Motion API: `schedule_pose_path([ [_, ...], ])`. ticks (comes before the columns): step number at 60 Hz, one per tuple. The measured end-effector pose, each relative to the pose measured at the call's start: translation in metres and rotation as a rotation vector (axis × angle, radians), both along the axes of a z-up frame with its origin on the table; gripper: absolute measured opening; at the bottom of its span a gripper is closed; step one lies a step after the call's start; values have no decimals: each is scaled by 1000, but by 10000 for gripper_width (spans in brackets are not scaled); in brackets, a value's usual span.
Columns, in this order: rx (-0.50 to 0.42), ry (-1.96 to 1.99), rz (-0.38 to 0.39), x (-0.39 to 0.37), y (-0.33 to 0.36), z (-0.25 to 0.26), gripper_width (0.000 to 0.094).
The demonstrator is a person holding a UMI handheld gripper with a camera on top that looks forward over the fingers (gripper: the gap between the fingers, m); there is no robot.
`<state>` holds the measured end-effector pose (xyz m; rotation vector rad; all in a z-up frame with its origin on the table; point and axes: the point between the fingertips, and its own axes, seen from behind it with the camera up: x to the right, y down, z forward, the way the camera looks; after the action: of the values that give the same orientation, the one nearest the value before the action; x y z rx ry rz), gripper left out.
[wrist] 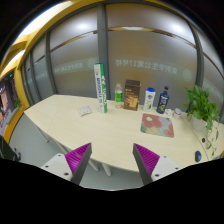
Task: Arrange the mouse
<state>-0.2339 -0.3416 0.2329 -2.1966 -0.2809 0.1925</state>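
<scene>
1. At the near edge of the scene, the hand-held gripper (112,160) is held above and short of the bench (90,125). Its two fingers are spread wide, the magenta pads (75,157) face each other, and nothing lies between them.
2. Beyond the fingers, the long pale wooden bench runs across a room with glass walls (140,50) framed in yellow.
3. Towards the right of the bench lies a flat patterned mat (157,123) in pink and grey tones.
4. Just beside the mat's far right corner sits a small pale object (180,113), low and rounded. It may be the mouse, but it is too small to tell.
5. Along the far side stand, from left to right, a tall green-and-white box (100,88), a green bottle (118,95), a brown carton (132,95), a white bottle (150,98) and a dark bottle (163,100).
6. At the right end of the bench stands a leafy plant (203,105).
</scene>
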Motion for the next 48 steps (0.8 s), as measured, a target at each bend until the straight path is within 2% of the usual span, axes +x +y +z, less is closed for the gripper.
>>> schedule_pose_path([
  [11,-66,-14,-83,65,-14,-41,854],
  [19,-117,-31,-161,166,-30,-95,856],
  [32,-170,-85,-330,352,-34,-158,851],
  [41,-155,-106,-438,470,-9,-186,849],
  [48,-127,-99,-462,524,27,-200,852],
])
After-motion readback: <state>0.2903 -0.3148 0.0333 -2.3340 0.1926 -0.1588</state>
